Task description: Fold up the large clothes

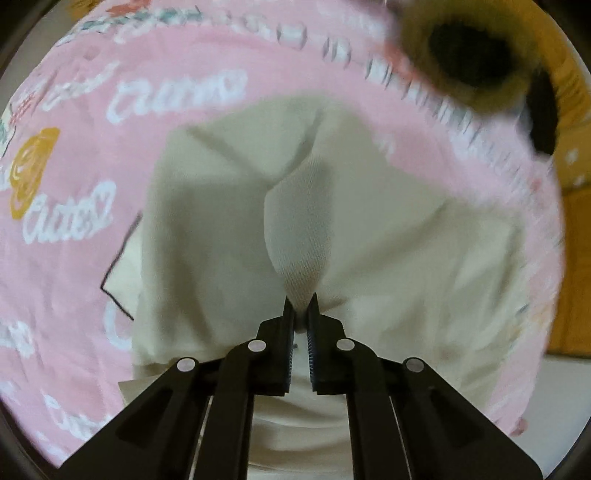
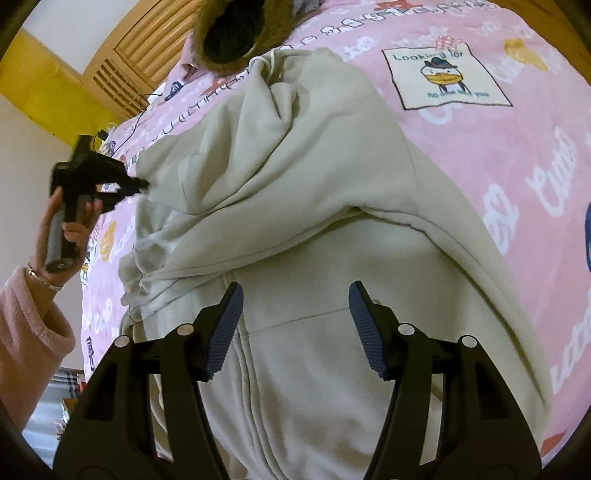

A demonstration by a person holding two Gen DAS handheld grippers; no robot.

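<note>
— Two grippers, one garment: where does the fold stand?

— Early, I judge. The beige zip hoodie [image 2: 303, 229] lies spread on the pink printed bedspread [image 2: 461, 155] of a bed, zipper side up, one sleeve already lying across the chest. The left gripper [image 1: 302, 308] has its jaws pinched down on a bunched bit of the hoodie's fabric; the right wrist view shows it at the garment's far left edge, held by a hand [image 2: 68, 218] in a pink fleece sleeve [image 2: 29, 332].

— And the other one?

— The right gripper [image 2: 295, 295] hovers with its jaws standing apart over the front panel near the zipper, nothing between them.

— Next move?

— Probably carrying the pinched edge across toward the middle, keeping it low so the cloth doesn't drag the rest askew. The right gripper could pin the body or take a matching edge.

— What can't you make out?

— Much of the left wrist view is smeared, so I cannot tell whether the pinched part is a cuff or a side seam. The hem is cut off below. A fur-trimmed dark thing [image 2: 232, 33] sits at the bed's far end; I can't identify it.
</note>
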